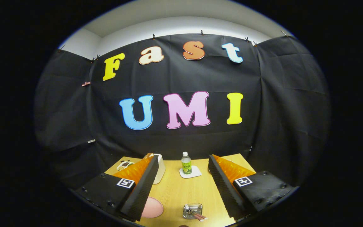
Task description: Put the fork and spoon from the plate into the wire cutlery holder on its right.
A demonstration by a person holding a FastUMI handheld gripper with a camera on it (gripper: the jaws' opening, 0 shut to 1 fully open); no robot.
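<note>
Black ribbed pads line the two fingers (pixel 143 186) of the gripper (pixel 181 160), backed by orange wedges and black blocks that each carry a small square marker. The fingers stand wide apart with nothing between them but air, high above a pale wooden counter (pixel 178 192).

Down between the fingers, close under the gripper, sits a shiny wire cutlery holder (pixel 192 210). A few handles with pinkish ends (pixel 200 217) stick out of it toward the right finger; whether these are the fork and spoon is too small to tell. To the left of the holder, partly hidden behind the left finger, lies a pink plate (pixel 153 207). No cutlery can be made out on the part of the plate that is visible.

Farther ahead, between the fingertips and near the back of the counter, a small bottle (pixel 186 163) with a green label and a white cap stands upright on a white square coaster (pixel 190 172). Just beyond the tip of the left finger is a tall white container (pixel 160 168), half covered by that finger. Off to its left, near the counter's far corner, lies a small white dish (pixel 124 164) with something dark in it.

Beyond the counter hangs the booth's black cloth wall (pixel 279 110), clipped up along its top edge, with a pale ceiling above it.
</note>
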